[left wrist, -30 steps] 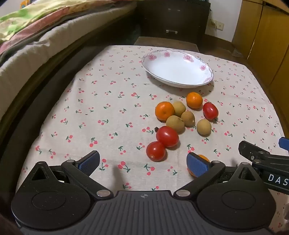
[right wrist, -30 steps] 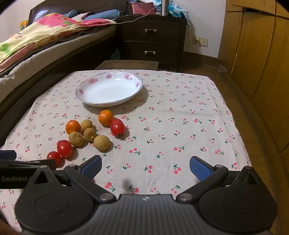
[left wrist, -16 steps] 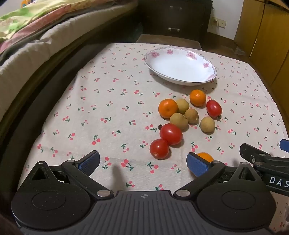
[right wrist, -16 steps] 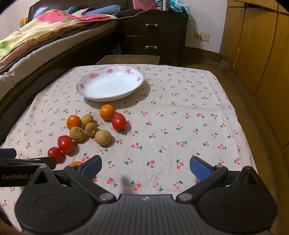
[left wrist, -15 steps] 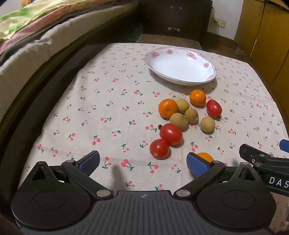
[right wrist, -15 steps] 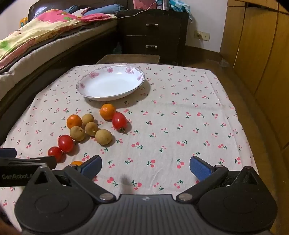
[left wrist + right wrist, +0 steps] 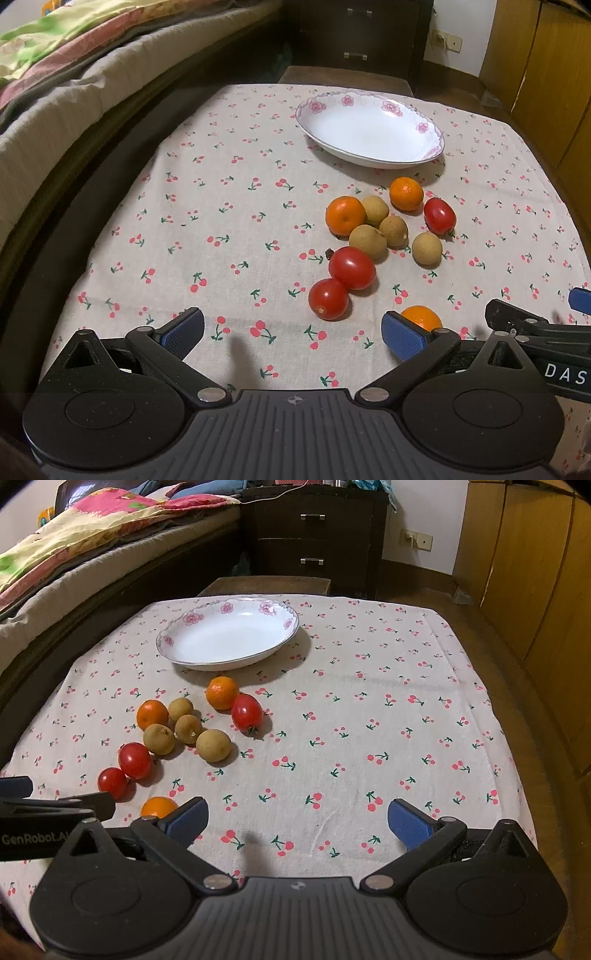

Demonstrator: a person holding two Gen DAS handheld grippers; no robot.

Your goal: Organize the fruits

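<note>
Fingers of left gripper (image 7: 293,332) and right gripper (image 7: 297,821) are gaping wide, holding nothing. Fruits (image 7: 373,236), glossy and round, are clustering mid-table; bare tablecloth (image 7: 406,720) is stretching toward the right edge.

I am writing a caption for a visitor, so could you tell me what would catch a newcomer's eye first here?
The bright cluster of oranges, red tomatoes and brown longans on the cherry-print tablecloth, just in front of the empty white floral plate. One orange lies apart, close to the open left gripper.
</note>
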